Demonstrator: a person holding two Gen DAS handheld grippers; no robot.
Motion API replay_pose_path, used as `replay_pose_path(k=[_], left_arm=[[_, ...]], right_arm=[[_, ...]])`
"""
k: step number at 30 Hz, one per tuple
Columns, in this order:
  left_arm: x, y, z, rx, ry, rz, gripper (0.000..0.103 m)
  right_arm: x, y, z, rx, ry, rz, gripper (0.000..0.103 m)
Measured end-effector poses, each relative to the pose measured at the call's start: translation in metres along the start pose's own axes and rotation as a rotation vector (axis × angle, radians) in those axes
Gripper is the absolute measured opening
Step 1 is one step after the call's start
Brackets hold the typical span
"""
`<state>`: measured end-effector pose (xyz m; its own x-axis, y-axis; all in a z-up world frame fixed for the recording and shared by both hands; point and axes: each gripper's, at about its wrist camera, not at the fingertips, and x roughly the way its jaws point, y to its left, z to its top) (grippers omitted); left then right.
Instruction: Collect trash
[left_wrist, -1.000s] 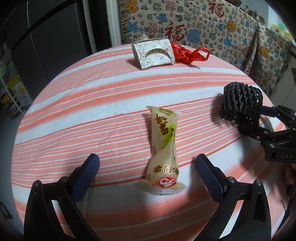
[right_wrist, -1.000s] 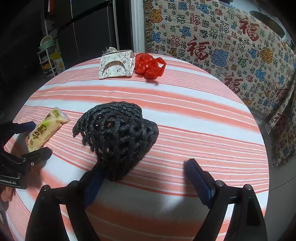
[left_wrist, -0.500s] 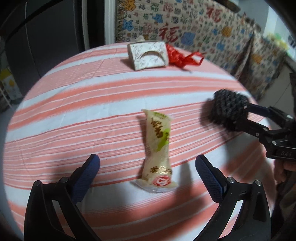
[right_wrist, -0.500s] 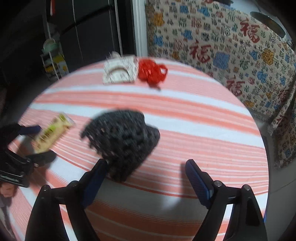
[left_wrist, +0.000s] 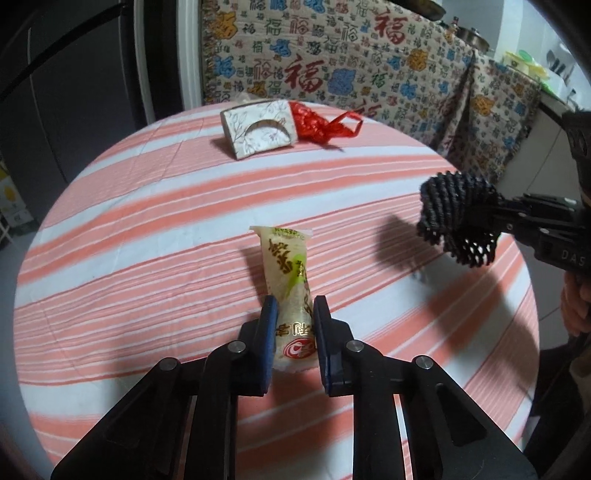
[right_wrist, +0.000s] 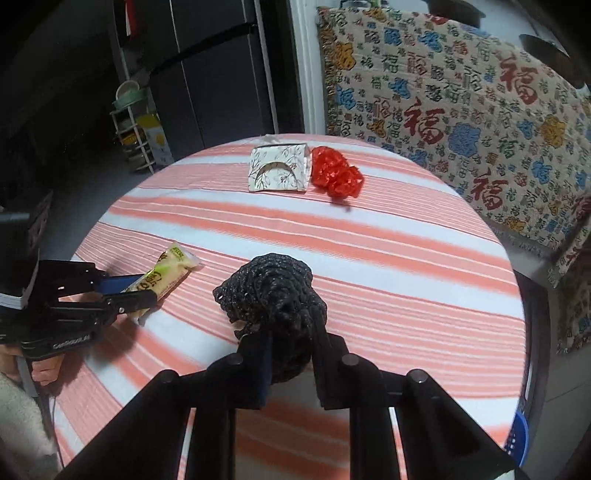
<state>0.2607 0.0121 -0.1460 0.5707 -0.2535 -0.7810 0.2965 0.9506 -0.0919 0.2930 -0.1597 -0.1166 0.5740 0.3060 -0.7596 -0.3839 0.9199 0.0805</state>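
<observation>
My left gripper (left_wrist: 293, 312) is shut on the lower end of a yellow snack wrapper (left_wrist: 286, 266), held just above the striped round table (left_wrist: 147, 221); it also shows in the right wrist view (right_wrist: 168, 272). My right gripper (right_wrist: 291, 338) is shut on a black foam net (right_wrist: 275, 295) and holds it lifted above the table. The net also shows at the right of the left wrist view (left_wrist: 458, 212).
A white patterned paper box (left_wrist: 258, 127) and a crumpled red plastic bag (left_wrist: 317, 123) lie at the table's far side. A patterned cloth-covered sofa (right_wrist: 461, 110) stands behind the table. A dark fridge (right_wrist: 207, 74) and a small rack (right_wrist: 136, 125) stand at the left.
Both grippers have closed: the left on the yellow wrapper, the right on the black net. Both items are now lifted off the table.
</observation>
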Motion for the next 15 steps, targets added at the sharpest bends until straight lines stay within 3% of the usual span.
replay_pose_path(k=[8, 15], left_arm=[[-0.026, -0.05, 0.013, 0.035, -0.06, -0.079, 0.017], [-0.02, -0.141, 0.035, 0.11, -0.062, -0.225, 0.017]], right_arm=[[-0.064, -0.048, -0.035, 0.127, -0.049, -0.058, 0.018], [-0.115, -0.128, -0.081, 0.257, -0.071, -0.196, 0.018]])
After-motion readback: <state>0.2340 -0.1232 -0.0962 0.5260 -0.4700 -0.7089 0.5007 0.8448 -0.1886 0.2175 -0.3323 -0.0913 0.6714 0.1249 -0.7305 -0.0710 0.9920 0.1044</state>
